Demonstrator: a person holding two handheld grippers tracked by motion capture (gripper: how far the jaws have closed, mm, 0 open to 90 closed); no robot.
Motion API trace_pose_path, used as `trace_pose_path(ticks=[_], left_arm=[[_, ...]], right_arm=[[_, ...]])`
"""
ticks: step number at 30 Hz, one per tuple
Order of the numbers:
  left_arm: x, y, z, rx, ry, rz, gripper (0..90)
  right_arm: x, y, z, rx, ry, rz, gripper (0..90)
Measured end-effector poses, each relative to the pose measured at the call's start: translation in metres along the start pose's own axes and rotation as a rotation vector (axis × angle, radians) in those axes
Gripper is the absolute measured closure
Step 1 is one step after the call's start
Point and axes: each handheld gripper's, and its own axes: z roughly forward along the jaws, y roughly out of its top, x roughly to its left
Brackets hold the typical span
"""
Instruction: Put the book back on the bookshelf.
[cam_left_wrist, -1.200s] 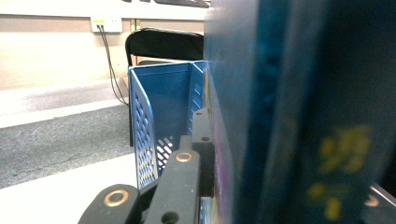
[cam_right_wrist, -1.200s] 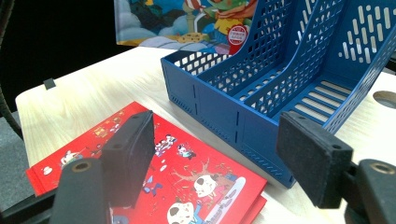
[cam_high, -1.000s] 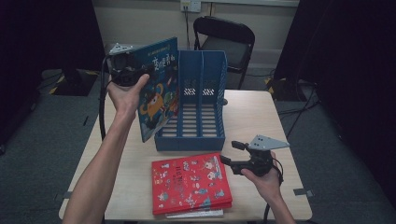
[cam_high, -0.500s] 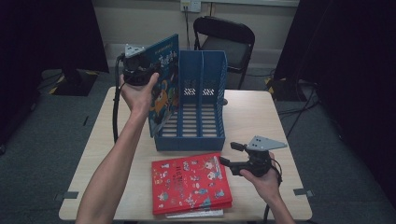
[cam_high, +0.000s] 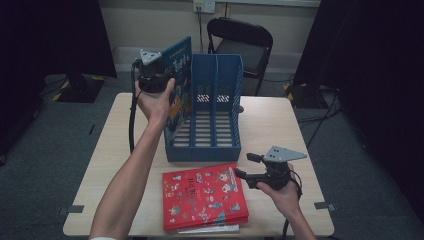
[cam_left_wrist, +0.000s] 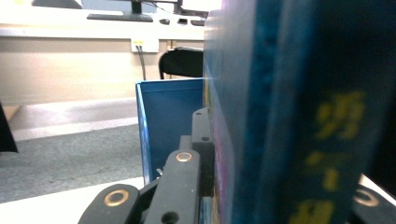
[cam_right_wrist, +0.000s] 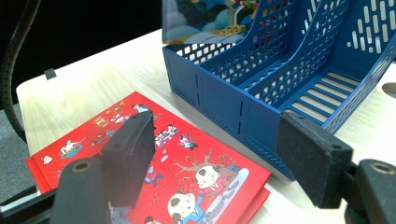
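Observation:
My left gripper is shut on the top edge of a blue picture book and holds it upright, tilted, at the left side of the blue file rack. In the left gripper view the book sits between the black fingers, with the rack's wall behind. The book's lower edge hangs over the rack's leftmost compartment; whether it rests inside is unclear. My right gripper stays open and empty, low by the right edge of a red picture book lying flat on the table.
The rack has three slotted compartments, with the middle and right ones bare. A second thin book peeks out under the red one. A black folding chair stands behind the wooden table. Bare tabletop lies right of the rack.
My left hand has carried the blue book to the right and slightly down, from left of the rack to its left compartment. The right gripper has stayed put.

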Motion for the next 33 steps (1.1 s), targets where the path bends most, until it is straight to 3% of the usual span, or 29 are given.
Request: trace_pose_path(ticks=[12,17,33], left_arm=[[-0.006,-0.009,-0.001,-0.046,0.013,0.025,83.5],[-0.004,-0.010,0.001,-0.059,0.018,0.006,83.6],[-0.009,-0.014,0.003,-0.099,0.033,0.011,83.5]], right_arm=[[-0.001,-0.002,-0.001,0.000,-0.004,0.004,27.9],[0.000,-0.003,0.004,0.014,0.006,0.000,27.9],[-0.002,-0.004,0.003,0.015,0.011,0.005,27.9]])
